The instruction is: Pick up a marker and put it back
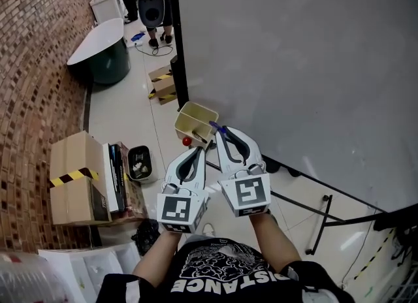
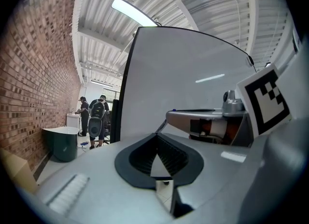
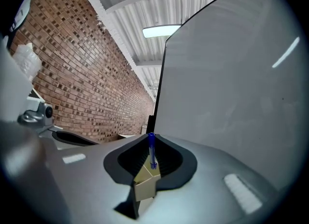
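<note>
My right gripper (image 1: 220, 129) is shut on a blue marker (image 1: 215, 125); its tip pokes out past the fingertips, just over the right edge of a yellow tray (image 1: 193, 120) fixed at the whiteboard's lower corner. In the right gripper view the marker (image 3: 152, 149) stands upright between the closed pads, with the tray (image 3: 145, 185) showing below through the jaw gap. My left gripper (image 1: 197, 151) is shut with nothing in it, held beside the right one just short of the tray. A small red object (image 1: 187, 141) hangs at the tray's near corner.
A large whiteboard (image 1: 294, 66) on a black stand (image 1: 319, 224) fills the right. Cardboard boxes (image 1: 75, 184) and a small bin (image 1: 139, 163) sit along the brick wall at left. A dark tub (image 1: 101, 50) and standing people (image 1: 151, 1) are farther back.
</note>
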`<state>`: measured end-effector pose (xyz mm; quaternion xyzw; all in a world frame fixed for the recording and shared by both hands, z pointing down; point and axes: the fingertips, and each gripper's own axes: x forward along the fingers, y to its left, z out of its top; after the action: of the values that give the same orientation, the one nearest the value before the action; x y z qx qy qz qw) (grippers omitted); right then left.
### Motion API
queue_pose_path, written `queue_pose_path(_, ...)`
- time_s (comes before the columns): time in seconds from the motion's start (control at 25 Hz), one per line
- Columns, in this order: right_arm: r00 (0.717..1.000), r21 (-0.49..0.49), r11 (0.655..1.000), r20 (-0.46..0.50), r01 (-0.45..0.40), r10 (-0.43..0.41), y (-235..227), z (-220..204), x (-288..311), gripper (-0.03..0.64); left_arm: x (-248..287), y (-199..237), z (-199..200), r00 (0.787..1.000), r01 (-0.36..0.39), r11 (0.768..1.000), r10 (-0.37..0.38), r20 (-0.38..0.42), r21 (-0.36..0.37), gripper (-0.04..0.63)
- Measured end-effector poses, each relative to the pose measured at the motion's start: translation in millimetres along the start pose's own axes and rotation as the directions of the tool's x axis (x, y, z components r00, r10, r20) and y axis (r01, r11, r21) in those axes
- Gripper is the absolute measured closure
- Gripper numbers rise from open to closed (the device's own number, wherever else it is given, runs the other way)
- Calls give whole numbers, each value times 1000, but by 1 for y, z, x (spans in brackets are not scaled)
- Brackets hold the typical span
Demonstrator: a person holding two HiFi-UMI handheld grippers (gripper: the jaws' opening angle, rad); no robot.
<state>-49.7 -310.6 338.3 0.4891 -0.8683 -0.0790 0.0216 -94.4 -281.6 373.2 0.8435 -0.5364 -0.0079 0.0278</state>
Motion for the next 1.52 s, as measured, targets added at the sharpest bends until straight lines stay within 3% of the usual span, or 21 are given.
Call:
queue_pose_path(1.04,984,6,1000,-178,16,-14,-8,-102,72,583,20,33,-11,1000,1,1000,-2,-23,-18,589)
queue_pose_path(1.24,981,2,1000,-191,19,-19,-9,-108,77,581,21,41,-9,999,-29,999,28,-27,-27,589)
queue_pose_path(1.52,982,-5,1000,-185,25,-25,-9,-112,80,581,24,42,-12,999,-12,1000,12,-29,-20,589)
